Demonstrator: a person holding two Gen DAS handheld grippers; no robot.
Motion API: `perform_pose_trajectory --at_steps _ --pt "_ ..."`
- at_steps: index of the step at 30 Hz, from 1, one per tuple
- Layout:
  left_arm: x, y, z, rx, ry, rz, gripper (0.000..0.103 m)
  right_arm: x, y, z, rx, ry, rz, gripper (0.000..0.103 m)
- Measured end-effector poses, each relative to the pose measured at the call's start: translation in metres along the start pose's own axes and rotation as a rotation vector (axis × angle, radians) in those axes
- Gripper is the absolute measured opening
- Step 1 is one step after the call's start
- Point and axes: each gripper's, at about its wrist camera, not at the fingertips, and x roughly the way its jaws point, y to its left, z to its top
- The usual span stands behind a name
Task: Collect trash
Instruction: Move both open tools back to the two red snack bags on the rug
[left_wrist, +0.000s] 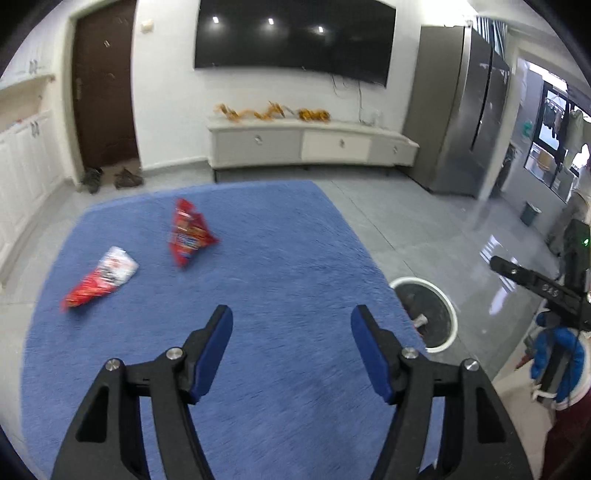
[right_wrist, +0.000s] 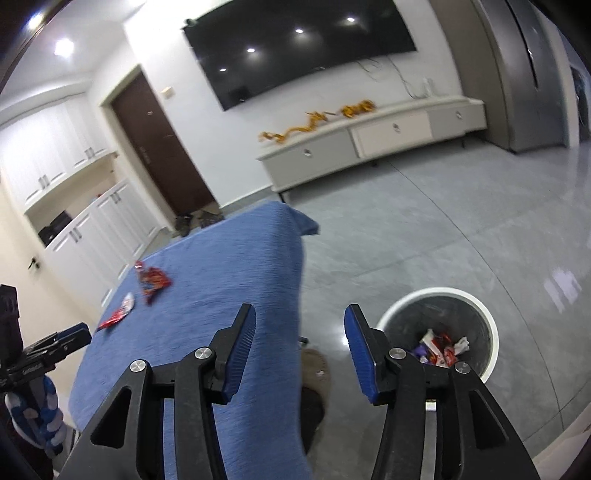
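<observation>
Left wrist view shows the left gripper (left_wrist: 291, 319) above a surface covered with a blue cloth (left_wrist: 258, 266). Its jaws stand wide apart and hold nothing. Two pieces of trash lie on the cloth, beyond the gripper and to its left: a red wrapper (left_wrist: 190, 233) standing up in a crumpled peak, and nearer the cloth's left edge a red and white wrapper (left_wrist: 101, 277) lying flat. They are near each other but do not touch. Both look like thin, empty foil packets, so I judge them very light, soft and a bit slippery; the raised fold of the red wrapper seems the easiest place to pinch, while the flat one probably needs a grip at its crumpled end. To the right of the cloth, on the floor, is the white-rimmed bin (left_wrist: 448, 306), partly cut off by the cloth's edge. Motion blur makes the printing on the wrappers unreadable.

Right wrist view shows the right gripper (right_wrist: 300, 319) over the right edge of the cloth, jaws also well open and empty. The bin stands on the floor just right of the cloth, and several wrappers (right_wrist: 441, 347) already lie inside; its near rim is hidden behind the right jaw. The two wrappers on the cloth appear small and blurred at the far left side.
</observation>
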Motion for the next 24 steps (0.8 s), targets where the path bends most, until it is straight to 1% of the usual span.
perform_pose_trajectory --at_steps 2,4,6,11,15,19,21,24 --pt "-0.021 0.011 -0.008 -0.004 -0.031 0.016 0.067 -0.013 0.018 -0.003 -0.027 -0.009 0.012 0.052" --pt "-0.046 0.029 -0.018 -0.022 -0.063 0.021 0.067 -0.026 0.040 -0.007 -0.059 -0.014 0.023 0.053" --pt "-0.066 0.049 -0.029 -0.037 -0.087 0.048 0.068 -0.037 0.058 -0.009 -0.091 -0.018 0.026 0.054" --pt "-0.104 0.097 -0.053 -0.085 -0.136 0.086 0.068 -0.066 0.106 -0.014 -0.171 -0.049 0.039 0.061" --pt "-0.116 0.126 -0.061 -0.113 -0.164 0.111 0.068 -0.073 0.137 -0.011 -0.228 -0.056 0.040 0.064" --pt "-0.116 0.157 -0.068 -0.142 -0.174 0.137 0.069 -0.066 0.158 -0.002 -0.269 -0.045 0.036 0.069" --pt "-0.108 0.175 -0.074 -0.146 -0.158 0.157 0.075 -0.057 0.167 0.004 -0.285 -0.035 0.032 0.072" --pt "-0.092 0.205 -0.082 -0.162 -0.132 0.182 0.078 -0.036 0.177 0.006 -0.298 -0.003 0.025 0.074"
